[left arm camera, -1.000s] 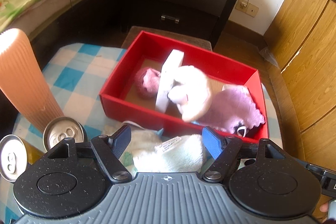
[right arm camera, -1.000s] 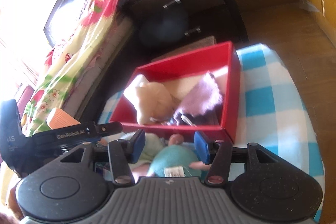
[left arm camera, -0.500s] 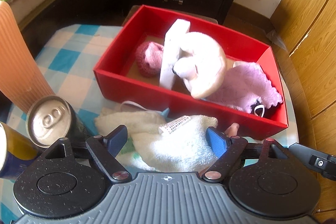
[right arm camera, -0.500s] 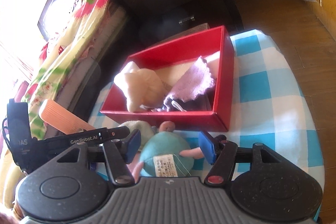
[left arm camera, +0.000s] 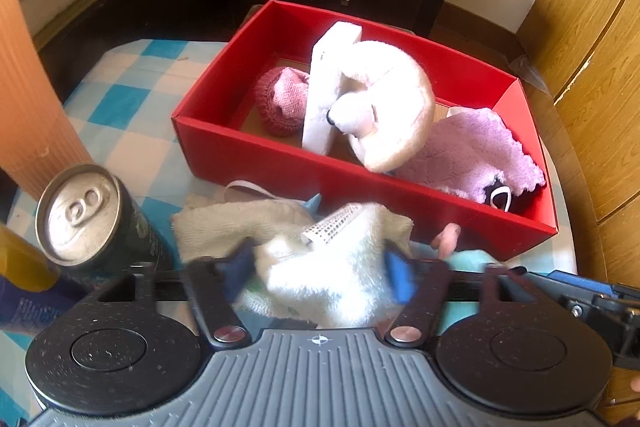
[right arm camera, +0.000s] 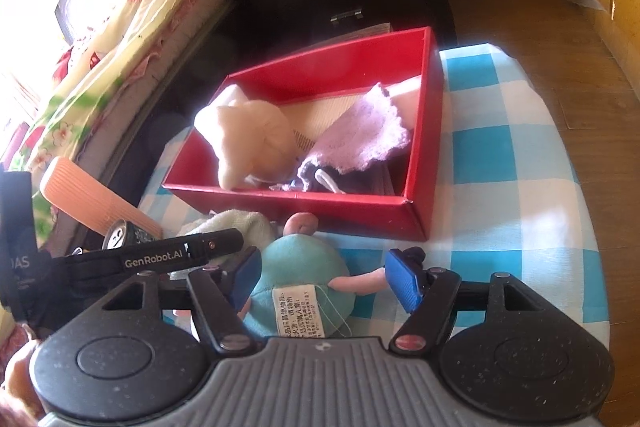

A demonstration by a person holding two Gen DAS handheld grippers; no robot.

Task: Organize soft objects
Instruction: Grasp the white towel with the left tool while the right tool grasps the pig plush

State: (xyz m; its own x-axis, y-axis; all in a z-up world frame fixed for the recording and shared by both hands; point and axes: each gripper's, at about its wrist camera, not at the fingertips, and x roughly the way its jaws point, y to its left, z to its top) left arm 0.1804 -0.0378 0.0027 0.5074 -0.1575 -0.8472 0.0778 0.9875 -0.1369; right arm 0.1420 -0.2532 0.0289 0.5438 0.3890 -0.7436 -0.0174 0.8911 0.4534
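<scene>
- The white towel (left arm camera: 332, 275) between my left pads is fluffy terry cloth.
- The red box (left arm camera: 280, 163) looks like smooth matt cardboard, its floor brown and ribbed.
- The lilac cloth (left arm camera: 476, 155) inside is nubbly knit.
- The can (left arm camera: 80, 211) has a dull metal top.
- My teal plush toy (right arm camera: 304, 275) is soft fabric with a paper-like printed tag.
- The checked tablecloth (right arm camera: 520, 163) is smooth cloth.

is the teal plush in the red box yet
Out. The teal plush lies on the checked cloth in front of the red box, between the open right gripper fingers.
</scene>
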